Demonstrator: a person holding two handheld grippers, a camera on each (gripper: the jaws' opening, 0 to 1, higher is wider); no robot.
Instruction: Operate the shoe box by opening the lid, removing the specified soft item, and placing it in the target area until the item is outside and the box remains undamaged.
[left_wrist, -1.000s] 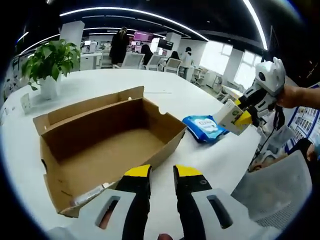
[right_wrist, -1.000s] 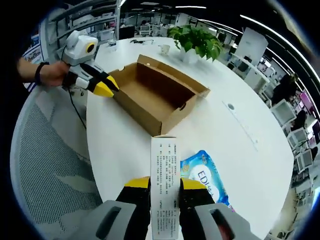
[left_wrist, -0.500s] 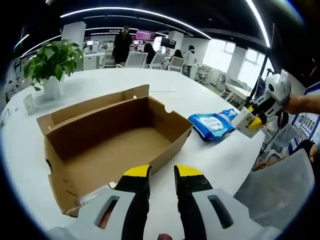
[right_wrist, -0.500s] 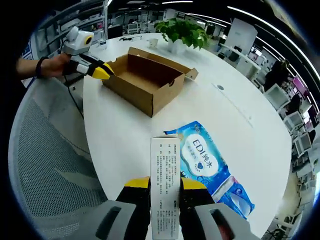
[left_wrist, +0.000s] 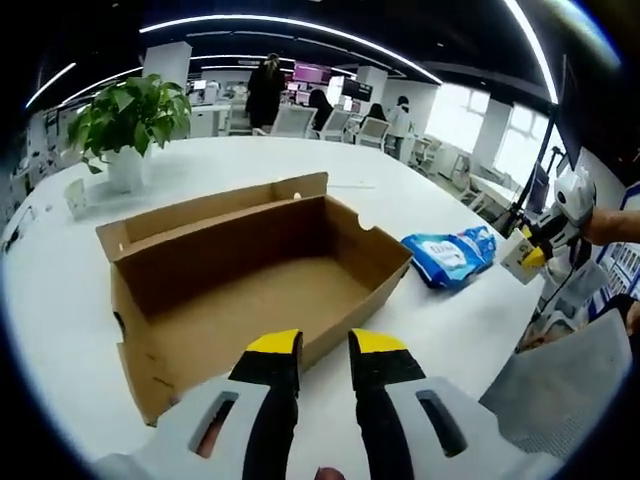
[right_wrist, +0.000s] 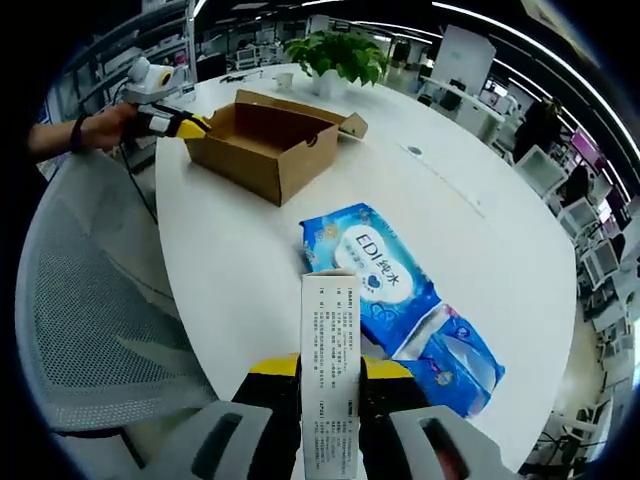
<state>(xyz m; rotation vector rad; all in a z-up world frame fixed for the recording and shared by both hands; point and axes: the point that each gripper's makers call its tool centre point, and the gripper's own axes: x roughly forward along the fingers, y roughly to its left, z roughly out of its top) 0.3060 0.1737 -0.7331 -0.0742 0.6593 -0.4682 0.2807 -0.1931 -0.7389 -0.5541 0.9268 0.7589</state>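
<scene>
White office table (right_wrist: 250, 260) bears the open box (left_wrist: 250, 275); blue wipes pack (right_wrist: 385, 285) lies outside, at its three o'clock. Right gripper (right_wrist: 330, 368) pinches a paper slip (right_wrist: 329, 370). Left gripper (left_wrist: 325, 345), jaws narrow, seemingly empty.

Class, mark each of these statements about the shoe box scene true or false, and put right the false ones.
1. The shoe box is open and nothing shows inside it. True.
2. The blue soft pack lies inside the box. False: it lies on the white table, outside the box.
3. The right claw is shut on a white printed strip. True.
4. The left claw grips the box wall. False: its jaws stand slightly apart, at the near wall, and hold nothing.
5. A potted plant stands on the table beyond the box. True.
6. The box lies tipped on its side. False: it sits flat on its base, open side up.
</scene>
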